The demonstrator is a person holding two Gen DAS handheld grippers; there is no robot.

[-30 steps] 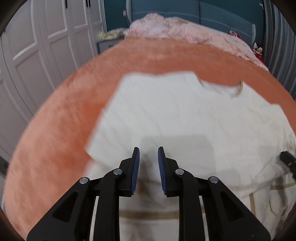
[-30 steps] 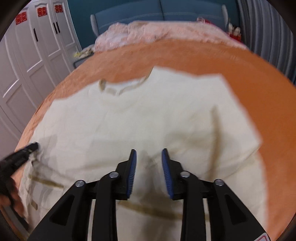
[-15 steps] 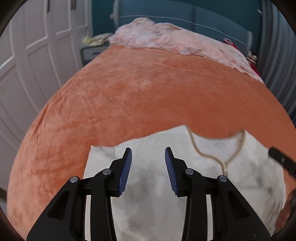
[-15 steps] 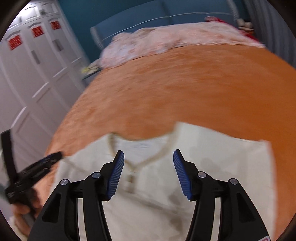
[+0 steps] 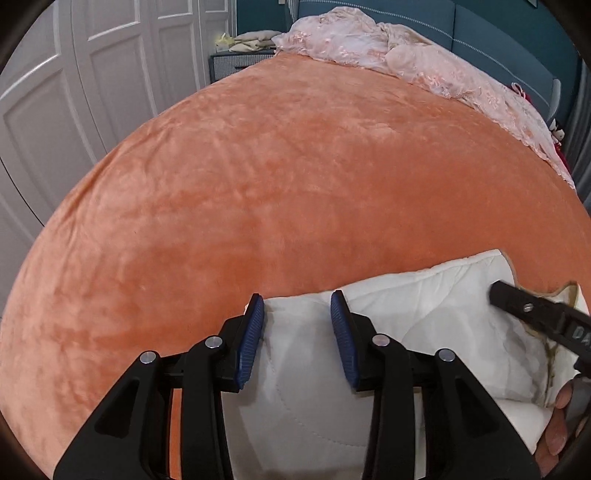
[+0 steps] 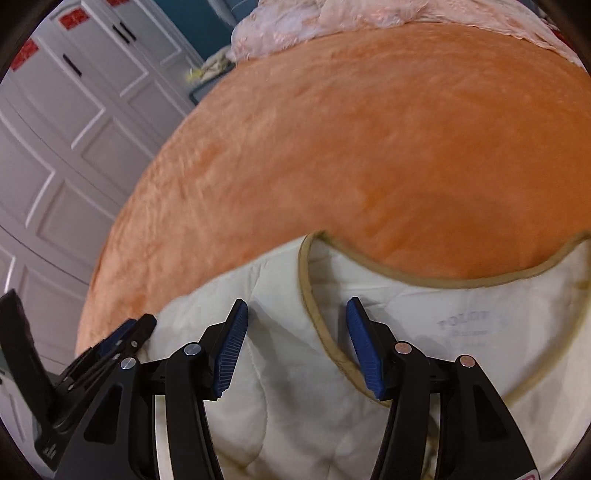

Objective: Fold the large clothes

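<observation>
Now both my grippers have slid up the cream garment [image 5: 424, 332]: left gripper [image 5: 297, 334] jaws apart, empty; right gripper [image 6: 295, 350] jaws closing astride neckline trim [image 6: 317, 325], ungripped. Shoulders next.

The bed [image 5: 295, 177] wears plush, matt orange velour. The quilted garment [image 6: 295, 406] is soft cream cloth with tan binding. Each tool's pads [image 5: 251, 343] are ribbed blue rubber on matt black plastic.

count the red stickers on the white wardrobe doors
2. Both show in the right wrist view, on the white panelled wardrobe doors at upper left: one red sticker near the top edge, another lower left of it. More may sit outside the frame.
</observation>
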